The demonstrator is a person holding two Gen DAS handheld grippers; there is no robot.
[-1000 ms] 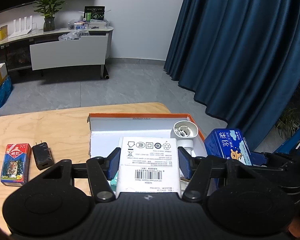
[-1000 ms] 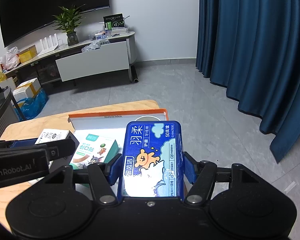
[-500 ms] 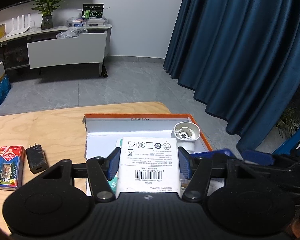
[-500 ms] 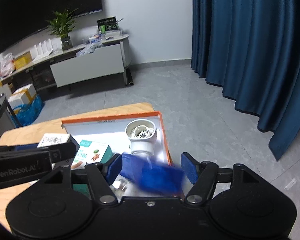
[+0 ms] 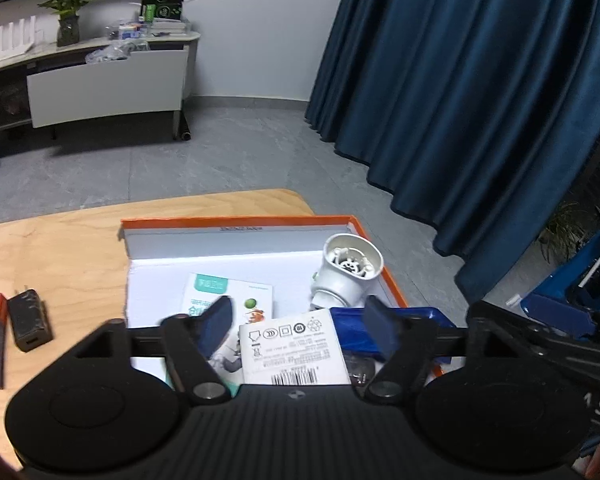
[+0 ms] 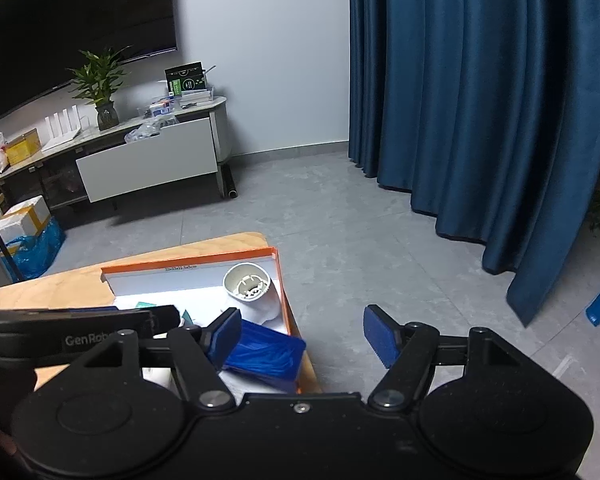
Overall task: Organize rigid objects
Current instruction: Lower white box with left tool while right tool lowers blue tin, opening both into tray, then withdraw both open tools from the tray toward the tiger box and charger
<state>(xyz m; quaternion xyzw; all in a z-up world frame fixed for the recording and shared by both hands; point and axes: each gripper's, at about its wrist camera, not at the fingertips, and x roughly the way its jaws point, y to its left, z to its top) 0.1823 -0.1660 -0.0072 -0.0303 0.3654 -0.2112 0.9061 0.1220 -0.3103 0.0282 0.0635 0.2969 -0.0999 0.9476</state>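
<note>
Orange-rimmed box (image 5: 236, 222) on the worktop (image 5: 60, 248) holds the white carton (image 5: 294, 346), lying between the left hand-held gripper's (image 5: 300, 326) opening, released pads, and the blue packet (image 6: 266, 354), beside the right hand-held gripper (image 6: 300, 330), also opening, empty.

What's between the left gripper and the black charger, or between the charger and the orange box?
Nothing visible blocks either path. The left gripper, its jaws opening, has the white carton lying loose between them. The black charger lies on bare table left of the orange box; only the box's low wall separates them.
</note>
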